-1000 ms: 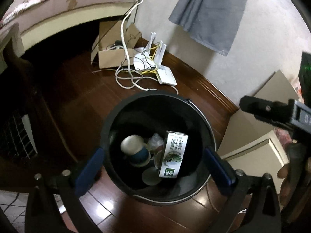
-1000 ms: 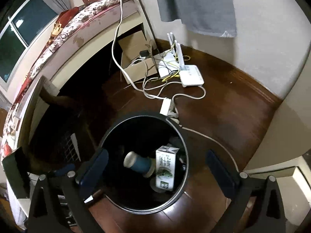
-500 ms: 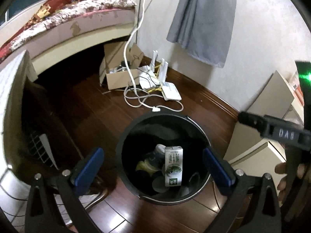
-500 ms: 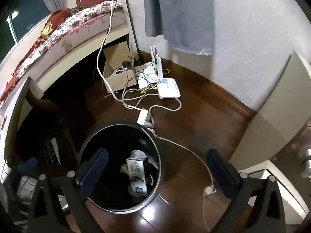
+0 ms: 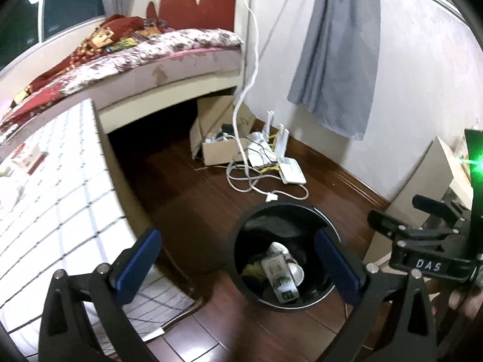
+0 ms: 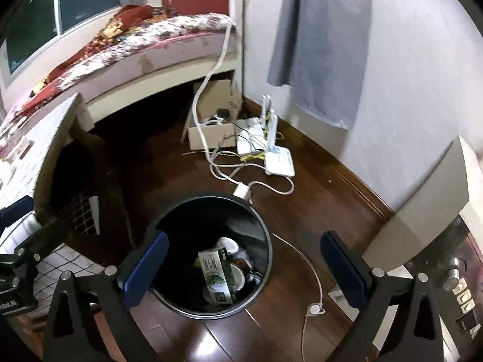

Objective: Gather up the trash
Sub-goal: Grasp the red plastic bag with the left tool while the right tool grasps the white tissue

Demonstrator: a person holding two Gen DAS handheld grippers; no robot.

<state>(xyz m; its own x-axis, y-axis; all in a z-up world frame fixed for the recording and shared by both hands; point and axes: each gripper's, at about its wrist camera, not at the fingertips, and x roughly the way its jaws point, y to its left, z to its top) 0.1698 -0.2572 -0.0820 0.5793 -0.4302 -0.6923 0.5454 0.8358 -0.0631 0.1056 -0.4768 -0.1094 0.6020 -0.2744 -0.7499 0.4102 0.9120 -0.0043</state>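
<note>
Your left gripper (image 5: pixel 238 259) hangs released, its blue-padded fingers (image 5: pixel 135 265) spread wide with nothing between them, high above the dark wood floor (image 5: pixel 193 193). The black trash bin (image 5: pixel 241 259) stands on that floor at about 5 o'clock in the left wrist view, just inside the pad at the right. In it a green-and-white carton (image 5: pixel 279 279) leans among white paper cups (image 5: pixel 297 271) and something yellow at the carton's 9 o'clock.

Your right gripper (image 6: pixel 244 262) is likewise released and empty, fingers wide apart. Here the trash bin (image 6: pixel 268 241) sits at 6 o'clock, the carton (image 6: pixel 215 276) upright near its middle.

Beyond the bin, toward 12 o'clock, white cables (image 6: pixel 256 185) loop across the floor to a white router (image 6: pixel 279 161) and an open cardboard box (image 6: pixel 208 138) at the foot of the bed (image 6: pixel 169 48). A checked table top (image 5: pixel 45 199) fills 9 o'clock in the left view.
</note>
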